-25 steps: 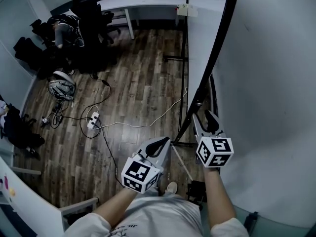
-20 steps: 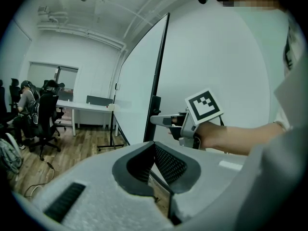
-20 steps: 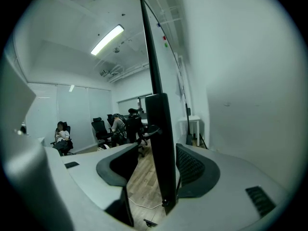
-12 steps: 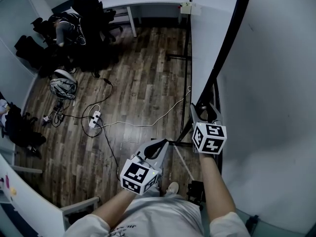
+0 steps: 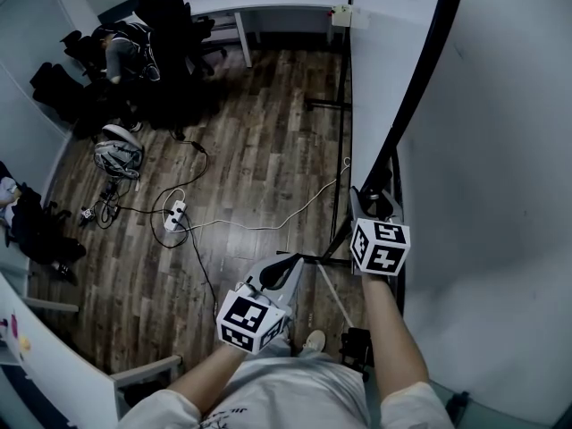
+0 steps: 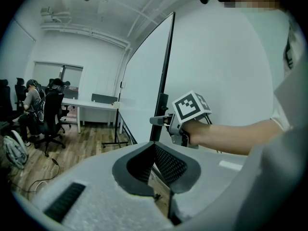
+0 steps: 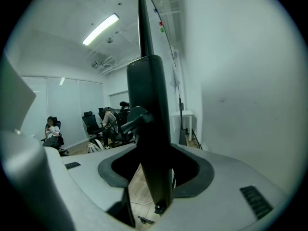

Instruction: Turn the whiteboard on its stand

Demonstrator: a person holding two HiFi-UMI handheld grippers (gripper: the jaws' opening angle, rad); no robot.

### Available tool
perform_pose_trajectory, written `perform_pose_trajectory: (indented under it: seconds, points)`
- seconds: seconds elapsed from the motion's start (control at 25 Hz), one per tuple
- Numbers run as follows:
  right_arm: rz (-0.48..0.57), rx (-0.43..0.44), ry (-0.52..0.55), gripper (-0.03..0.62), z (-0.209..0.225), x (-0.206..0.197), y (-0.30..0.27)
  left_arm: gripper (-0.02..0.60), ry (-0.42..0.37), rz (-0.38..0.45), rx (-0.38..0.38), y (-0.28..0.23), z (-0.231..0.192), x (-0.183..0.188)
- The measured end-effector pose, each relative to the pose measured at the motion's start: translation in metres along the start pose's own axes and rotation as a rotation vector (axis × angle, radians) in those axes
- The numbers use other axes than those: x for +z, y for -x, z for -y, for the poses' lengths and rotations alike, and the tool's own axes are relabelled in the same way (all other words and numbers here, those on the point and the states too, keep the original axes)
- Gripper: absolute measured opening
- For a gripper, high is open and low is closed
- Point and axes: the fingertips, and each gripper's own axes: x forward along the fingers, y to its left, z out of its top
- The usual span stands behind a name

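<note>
The big whiteboard (image 5: 483,150) fills the right of the head view, and its black frame edge (image 5: 420,88) runs up from the black stand (image 5: 340,150). My right gripper (image 5: 375,206) is at the lower part of that edge. In the right gripper view the black frame (image 7: 149,129) stands between the jaws, which are closing; dark pad shows on both sides of it. My left gripper (image 5: 284,266) hangs over the floor to the left of the stand, apart from the board, shut and holding nothing. The left gripper view shows the board (image 6: 144,95) and the right gripper (image 6: 156,121) at its frame.
A power strip (image 5: 174,213) with trailing cables lies on the wood floor, near a helmet (image 5: 116,157). A white desk (image 5: 268,3), office chairs and a seated person (image 5: 125,47) are at the back. Another white panel (image 5: 45,365) stands at the lower left.
My right gripper has slid a little way up and forward along the black frame edge. The left gripper has hardly moved.
</note>
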Motion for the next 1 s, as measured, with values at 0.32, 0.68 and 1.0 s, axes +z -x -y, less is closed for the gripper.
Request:
perform_pose_trajectory:
  seconds: [0.32,0.68,1.0]
  points:
    - [-0.001,-0.011,0.030,0.192,0.000,-0.005,0.003,0.009,0.006,0.002,0.002,0.009,0.005,-0.006]
    - [-0.006,-0.023,0.044,0.190,0.005,-0.010,0.015,0.009,0.008,0.005,0.007,0.021,0.011,-0.011]
    - [-0.011,-0.016,0.055,0.189,0.001,-0.017,0.034,0.009,-0.002,0.011,-0.006,0.033,0.029,-0.014]
